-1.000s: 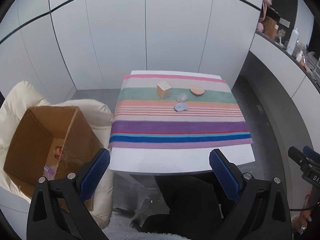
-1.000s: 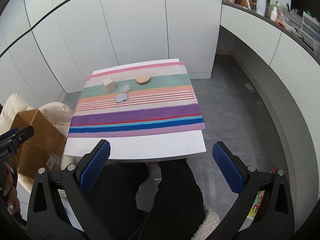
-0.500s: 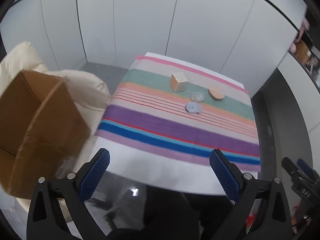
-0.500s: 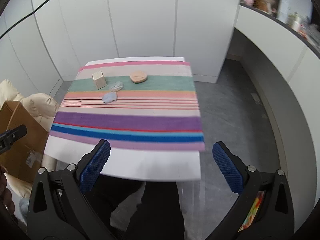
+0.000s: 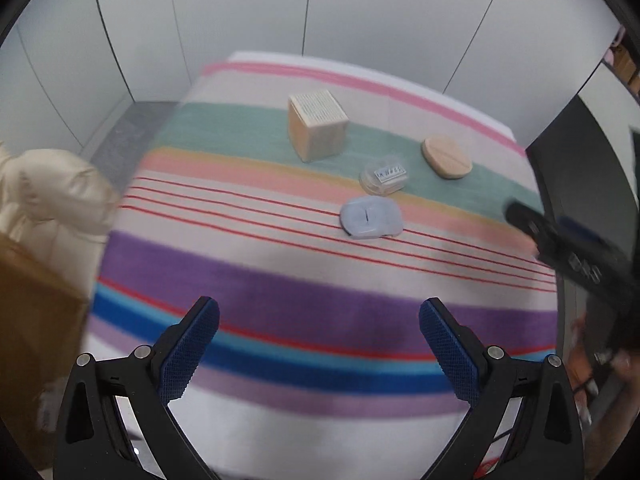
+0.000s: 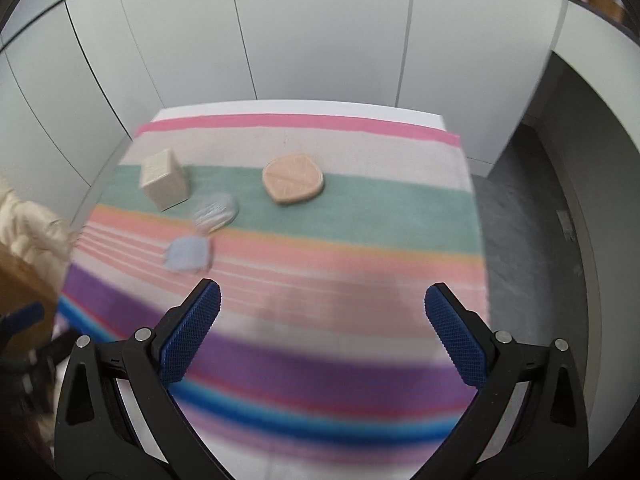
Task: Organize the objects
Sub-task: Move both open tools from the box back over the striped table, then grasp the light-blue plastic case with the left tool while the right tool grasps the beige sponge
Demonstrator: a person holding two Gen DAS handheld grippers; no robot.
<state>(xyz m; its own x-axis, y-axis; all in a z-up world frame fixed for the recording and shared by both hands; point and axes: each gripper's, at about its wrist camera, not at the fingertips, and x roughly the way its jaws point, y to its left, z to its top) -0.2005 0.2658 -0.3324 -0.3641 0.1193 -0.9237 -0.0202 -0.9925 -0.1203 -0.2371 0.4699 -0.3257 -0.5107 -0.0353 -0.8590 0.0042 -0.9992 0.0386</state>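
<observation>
A striped cloth (image 5: 304, 300) covers the table. On it stand a beige cube (image 5: 318, 126) (image 6: 164, 185), a flat peach disc (image 5: 446, 157) (image 6: 293, 178), a clear small case (image 5: 383, 175) (image 6: 215, 211) and a pale blue flat piece (image 5: 371, 217) (image 6: 188, 254). My left gripper (image 5: 319, 346) is open and empty above the near stripes. My right gripper (image 6: 323, 328) is open and empty over the cloth; it also shows at the right edge of the left wrist view (image 5: 576, 256).
A brown cardboard box (image 5: 28, 344) (image 6: 24, 284) sits left of the table on a cream cushion (image 5: 52, 196) (image 6: 28, 224). White cabinet walls (image 5: 320, 12) stand behind the table. Grey floor (image 6: 528, 240) lies to the right.
Both grippers have moved forward over the table; the objects look larger and closer. The box has slid to the left edge of both views. Both grippers stay open.
</observation>
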